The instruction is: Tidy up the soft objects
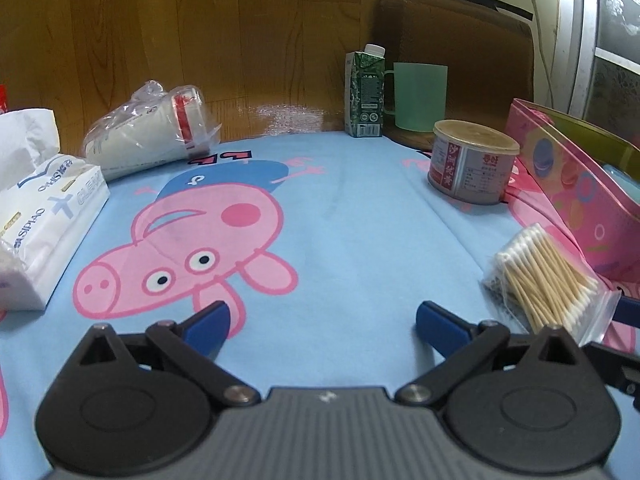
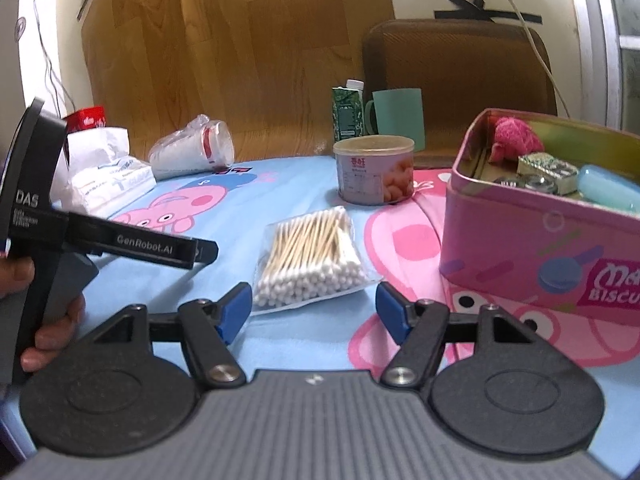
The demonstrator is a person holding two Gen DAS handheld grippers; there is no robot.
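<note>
Cotton swabs (image 2: 310, 258), one clear zip bag, lying flat on my blue cartoon-pig cloth (image 1: 360, 220); the near edge of the bag sits just ahead of my right gripper (image 2: 314, 312), roughly in line with the gap between its blue pads, not touched by either. Right jaws partly spread, holding nothing. In the left wrist view the same bag (image 1: 548, 280) lies off to the right of my left gripper (image 1: 322, 320), just beside the right fingertip (image 1: 438, 322), apart from it as far as I can tell. Left jaws spread as wide as they go, only bare cloth between them.

Pink biscuit tin (image 2: 532, 248), lid off, standing to the right of the swabs and near them; inside: a pink fluffy item (image 2: 516, 136), a foil-wrapped block (image 2: 548, 170), a pale blue tube (image 2: 612, 188), some small round metal pieces I cannot identify.

Round food can (image 2: 374, 170) with a clear plastic lid, upright, behind the swabs. Green drink carton (image 2: 347, 110) and mint green cup (image 2: 398, 118), side by side at the far edge by a brown cushion (image 2: 456, 64).

Sleeve of paper cups (image 1: 148, 132) in plastic wrap, on its side at far left. Tissue pack (image 1: 44, 216), opened, a sheet pulled up, at the left edge.

Wood-pattern board (image 1: 220, 32) standing behind everything.

My left hand (image 2: 48, 320) shows in the right wrist view, wrapped round the left gripper's handle
</note>
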